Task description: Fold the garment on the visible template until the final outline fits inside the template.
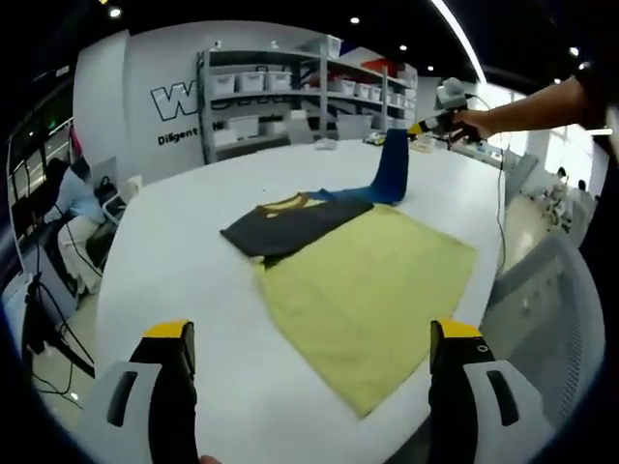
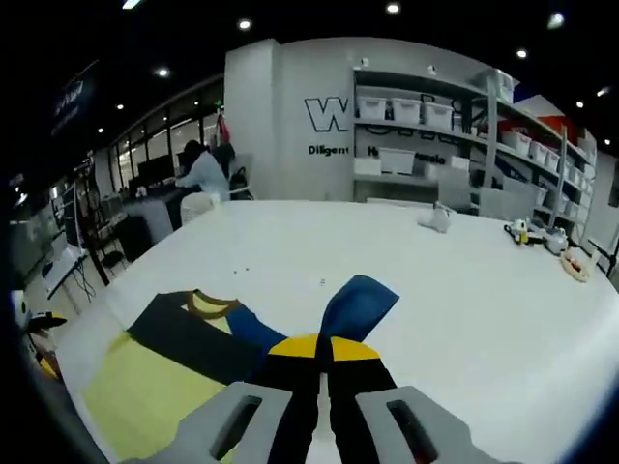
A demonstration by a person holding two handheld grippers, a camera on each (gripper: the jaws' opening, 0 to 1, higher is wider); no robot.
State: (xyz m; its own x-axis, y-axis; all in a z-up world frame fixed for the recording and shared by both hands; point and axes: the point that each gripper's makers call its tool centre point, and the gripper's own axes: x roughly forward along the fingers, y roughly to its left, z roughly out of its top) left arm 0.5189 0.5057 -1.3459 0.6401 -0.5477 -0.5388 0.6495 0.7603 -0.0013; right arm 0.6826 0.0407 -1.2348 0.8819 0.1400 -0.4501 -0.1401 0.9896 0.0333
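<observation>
A dark grey garment (image 1: pixel 290 224) with a yellow collar and blue sleeves lies over the far corner of the yellow template (image 1: pixel 372 290) on the white table (image 1: pixel 184 251). My left gripper (image 1: pixel 311 333) is open, its jaws wide apart above the template's near edge, holding nothing. Across the table, a person's hand holds my right gripper (image 1: pixel 432 123), which lifts one blue sleeve (image 1: pixel 392 166) upright. In the right gripper view, my right gripper (image 2: pixel 320 350) is shut on that blue sleeve (image 2: pixel 360 302). The garment (image 2: pixel 198 340) and template (image 2: pixel 145 391) lie to its left.
Shelves with white bins (image 1: pixel 290 87) stand behind the table. A person sits at a desk (image 2: pixel 205 174) to the side. Small objects (image 2: pixel 542 237) rest on the table's far end. A grey chair (image 1: pixel 551 290) stands by the table edge.
</observation>
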